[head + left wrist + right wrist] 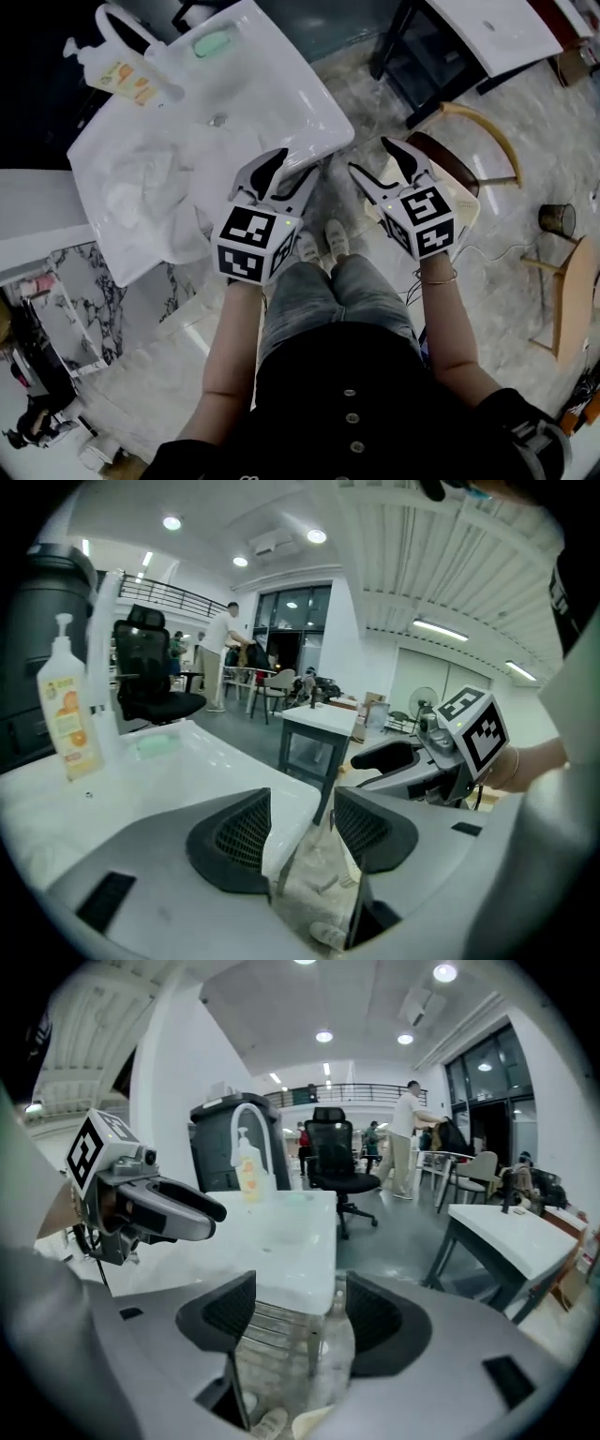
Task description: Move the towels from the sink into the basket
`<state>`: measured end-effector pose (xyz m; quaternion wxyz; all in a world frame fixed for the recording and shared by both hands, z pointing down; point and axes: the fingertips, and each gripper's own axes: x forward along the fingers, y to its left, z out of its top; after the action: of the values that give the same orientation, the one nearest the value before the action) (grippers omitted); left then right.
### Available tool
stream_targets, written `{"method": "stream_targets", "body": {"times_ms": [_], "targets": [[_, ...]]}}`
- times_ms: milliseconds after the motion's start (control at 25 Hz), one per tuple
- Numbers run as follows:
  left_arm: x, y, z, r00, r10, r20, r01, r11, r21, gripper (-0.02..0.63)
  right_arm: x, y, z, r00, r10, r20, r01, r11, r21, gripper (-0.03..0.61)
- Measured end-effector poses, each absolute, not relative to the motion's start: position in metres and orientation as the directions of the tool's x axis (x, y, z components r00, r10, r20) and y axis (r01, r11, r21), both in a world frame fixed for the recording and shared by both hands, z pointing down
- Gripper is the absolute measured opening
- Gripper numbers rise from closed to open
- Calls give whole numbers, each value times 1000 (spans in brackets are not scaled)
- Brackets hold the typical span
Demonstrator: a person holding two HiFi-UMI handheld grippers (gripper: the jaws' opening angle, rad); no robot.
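- The white sink (pixel 281 89) holds the crumpled white towels (pixel 141 183); a soap bottle (pixel 122 77) and a green soap bar (pixel 214 42) sit on its rim.
- The left gripper (pixel 289 169) hovers at the sink's near edge, its jaws apart and empty.
- The right gripper (pixel 372 157) is beside it, jaws likewise apart and empty.
- The basket (pixel 464 173) stands on the floor, partly hidden behind the right gripper; what is in it cannot be made out.

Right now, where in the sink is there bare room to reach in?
Bare basin lies between the drain and the rim of the sink on the head view's right, below the green soap. The left and near part is crowded with towels. The soap bottle takes up the back left corner.
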<state>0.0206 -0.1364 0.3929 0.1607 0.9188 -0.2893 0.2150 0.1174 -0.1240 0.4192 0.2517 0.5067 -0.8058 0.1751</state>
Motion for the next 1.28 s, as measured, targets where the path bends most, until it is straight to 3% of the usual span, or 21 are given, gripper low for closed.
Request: {"method": "stream_targets", "body": {"times_ms": [280,600,1000,1280], "targets": [[-69,-144,396,609,-614,502,-764,-624,163,192,26,-148,417,-526,-622,579,-781,623,-39,287],[-140,-138,416,475,-694,541,-870,-464,168,192,-48,-151,433,-637,-486,598,-651,755,-80,292],[-183,-142,453,395,-693,603,-914,-359,188,262,-79,-153,472,-592,-365,719,-616,780,-110,361],[-180,-143,471,437,-620,651,-890,-401,216,273,-78,-154,494,-513,-298,805,-621,777,-109,384]]}}
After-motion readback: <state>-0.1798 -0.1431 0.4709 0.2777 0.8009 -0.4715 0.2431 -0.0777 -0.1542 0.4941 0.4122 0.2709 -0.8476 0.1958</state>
